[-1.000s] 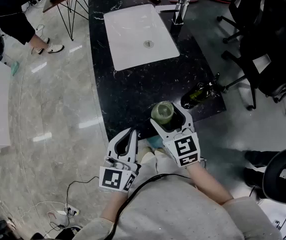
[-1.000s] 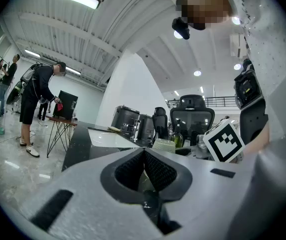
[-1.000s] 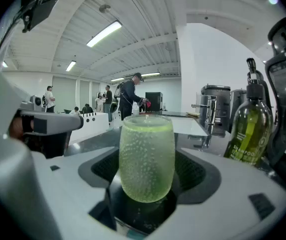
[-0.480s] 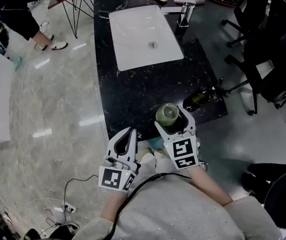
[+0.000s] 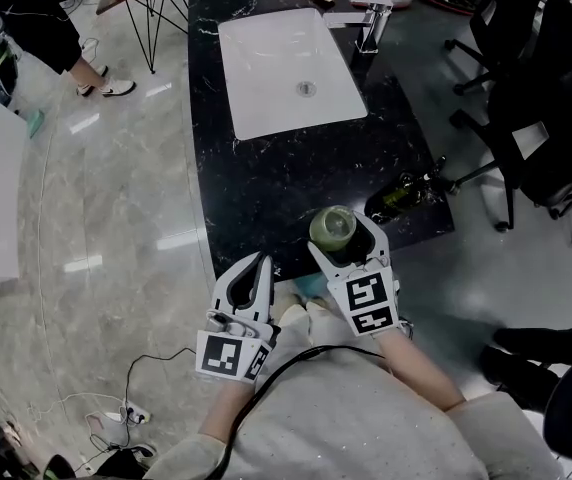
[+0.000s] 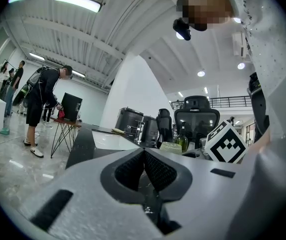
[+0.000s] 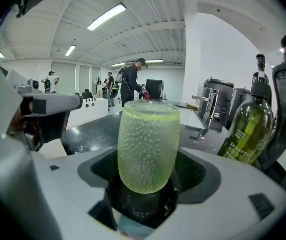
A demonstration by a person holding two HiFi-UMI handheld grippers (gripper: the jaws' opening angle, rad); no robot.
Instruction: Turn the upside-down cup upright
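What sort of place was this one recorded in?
Probably an open office or lab with a demo kitchen setup: a black stone counter with a white sink and faucet, and office chairs beside it.

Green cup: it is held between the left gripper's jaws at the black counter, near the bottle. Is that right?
No. The green cup is held by the right gripper, not the left, as the right gripper view shows; the left gripper has its jaws together on nothing. It is at the black counter, near the bottle.
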